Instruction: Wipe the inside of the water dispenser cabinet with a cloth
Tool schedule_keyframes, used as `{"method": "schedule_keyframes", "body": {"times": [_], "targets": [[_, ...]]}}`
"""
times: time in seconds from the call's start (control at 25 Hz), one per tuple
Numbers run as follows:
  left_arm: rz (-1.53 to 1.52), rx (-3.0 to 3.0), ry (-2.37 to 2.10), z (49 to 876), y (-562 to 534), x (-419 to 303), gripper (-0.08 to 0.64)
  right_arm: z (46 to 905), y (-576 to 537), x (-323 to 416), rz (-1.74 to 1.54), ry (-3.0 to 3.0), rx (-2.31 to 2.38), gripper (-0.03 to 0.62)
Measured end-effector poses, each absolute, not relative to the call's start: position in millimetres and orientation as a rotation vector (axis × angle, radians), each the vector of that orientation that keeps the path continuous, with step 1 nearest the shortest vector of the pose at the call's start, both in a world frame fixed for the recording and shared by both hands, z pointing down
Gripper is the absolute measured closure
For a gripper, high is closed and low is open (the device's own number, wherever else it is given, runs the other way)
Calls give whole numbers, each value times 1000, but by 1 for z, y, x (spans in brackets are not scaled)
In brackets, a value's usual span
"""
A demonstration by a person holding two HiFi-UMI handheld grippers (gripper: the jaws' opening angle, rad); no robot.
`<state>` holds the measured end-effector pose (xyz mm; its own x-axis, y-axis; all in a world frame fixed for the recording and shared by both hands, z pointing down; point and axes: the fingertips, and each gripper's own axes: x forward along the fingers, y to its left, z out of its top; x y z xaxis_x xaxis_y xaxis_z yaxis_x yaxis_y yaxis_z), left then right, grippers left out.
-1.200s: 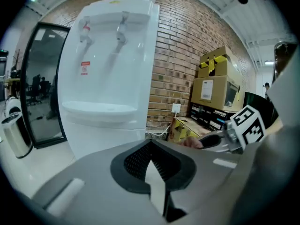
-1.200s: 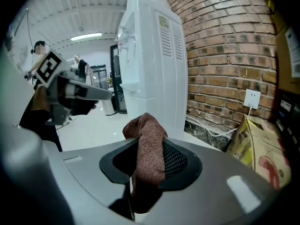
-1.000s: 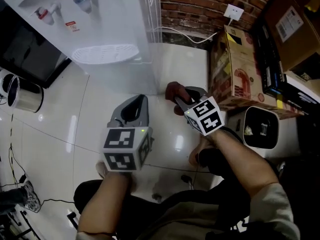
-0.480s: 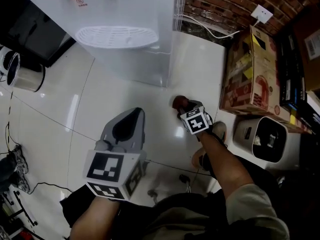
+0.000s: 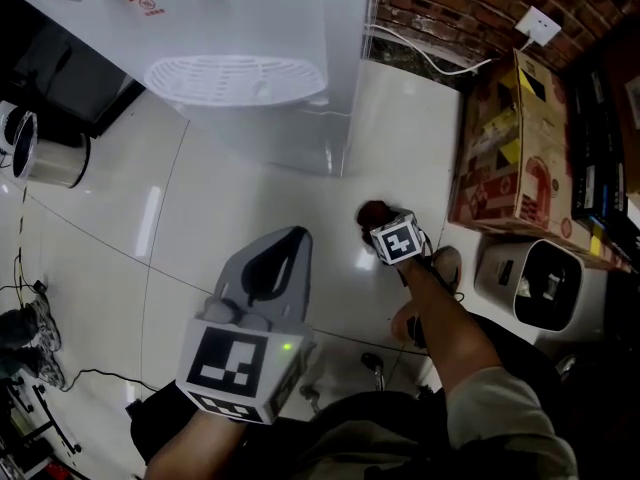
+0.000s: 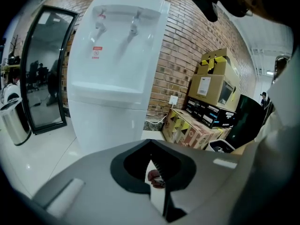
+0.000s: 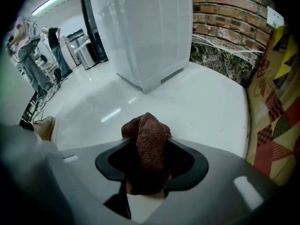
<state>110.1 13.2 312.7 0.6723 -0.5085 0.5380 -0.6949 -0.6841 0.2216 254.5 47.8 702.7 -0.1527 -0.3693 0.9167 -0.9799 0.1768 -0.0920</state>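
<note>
R hand-held gripper is standing wide round the brown cloth, low over the floor beside the water dispenser. Its jaws have just been opening. Best re-pinching firmly mid-bunch before going for the cabinet, imo. L hand-held gripper is staying pinched, empty. Vs. earlier, R is sitting far lower.

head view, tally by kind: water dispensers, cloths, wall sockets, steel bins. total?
Water dispenser: 1
Cloth: 1
Wall socket: 1
Steel bin: 1
Total: 4
</note>
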Motion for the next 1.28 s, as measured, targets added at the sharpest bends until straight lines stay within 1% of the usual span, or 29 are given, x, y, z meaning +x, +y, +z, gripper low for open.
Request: {"method": "schedule_keyframes", "body": {"times": [0.08, 0.12, 0.4, 0.52, 0.64, 0.72, 0.76, 0.8, 0.88, 1.0, 1.16, 1.28], "targets": [[600, 2501, -935, 305, 12, 114, 560, 689, 48, 258, 959, -1667, 1305, 335], [586, 2519, -935, 301, 12, 116, 560, 678, 47, 261, 937, -1678, 1320, 324], [491, 2675, -980, 257, 15, 125, 560, 581, 50, 281, 745, -1769, 1474, 334], [433, 2713, -997, 241, 17, 127, 560, 530, 48, 293, 612, -1798, 1515, 375], [394, 2741, -1006, 227, 23, 126, 560, 483, 57, 300, 468, -1847, 1474, 435], [367, 2764, -1020, 215, 26, 125, 560, 452, 61, 306, 378, -1884, 1453, 499], [350, 2773, -1026, 210, 28, 125, 560, 436, 63, 311, 336, -1901, 1449, 547], [331, 2779, -1031, 204, 29, 125, 560, 419, 64, 314, 295, -1913, 1447, 572], [292, 2790, -1039, 194, 31, 126, 560, 380, 65, 321, 209, -1923, 1448, 578], [234, 2818, -1054, 179, 34, 127, 560, 295, 64, 327, 123, -1972, 1578, 578], [194, 2848, -1091, 173, 37, 127, 560, 188, 81, 321, 197, -2058, 1918, 578], [179, 2833, -1136, 173, 37, 120, 560, 144, 95, 306, 231, -2161, 2142, 578]]}}
